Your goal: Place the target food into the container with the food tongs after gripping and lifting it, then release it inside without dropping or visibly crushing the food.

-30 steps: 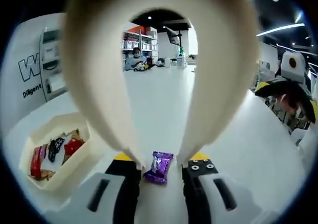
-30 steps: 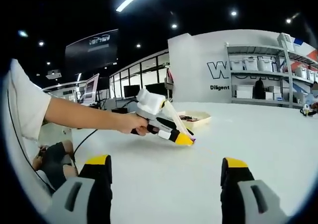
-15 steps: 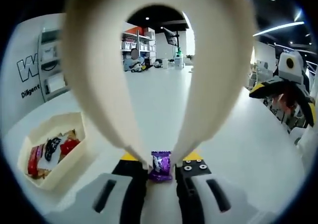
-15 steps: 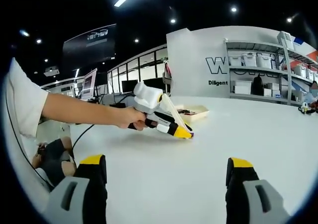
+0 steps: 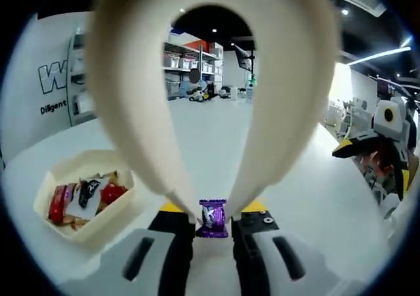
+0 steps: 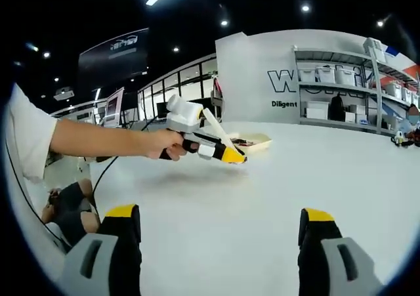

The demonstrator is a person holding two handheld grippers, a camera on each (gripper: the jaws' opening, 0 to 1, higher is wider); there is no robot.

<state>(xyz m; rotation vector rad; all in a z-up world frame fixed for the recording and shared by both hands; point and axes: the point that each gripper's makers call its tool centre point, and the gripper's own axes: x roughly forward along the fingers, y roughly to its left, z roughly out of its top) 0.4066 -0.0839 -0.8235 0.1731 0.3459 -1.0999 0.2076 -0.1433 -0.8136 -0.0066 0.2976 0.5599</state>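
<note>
Left gripper jaws drawn close together, held in a hand on an outstretched bare forearm, white sleeve at shoulder, right gripper jaws spread wide apart, holding nothing

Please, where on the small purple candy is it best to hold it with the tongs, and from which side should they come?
Hold the purple candy across its two long sides, at the middle of the wrapper, as the tongs in the left gripper do now. The packet is flat and its crimped ends would fold, so one tip from each side, coming from above, seems safest. Press only lightly.
</note>
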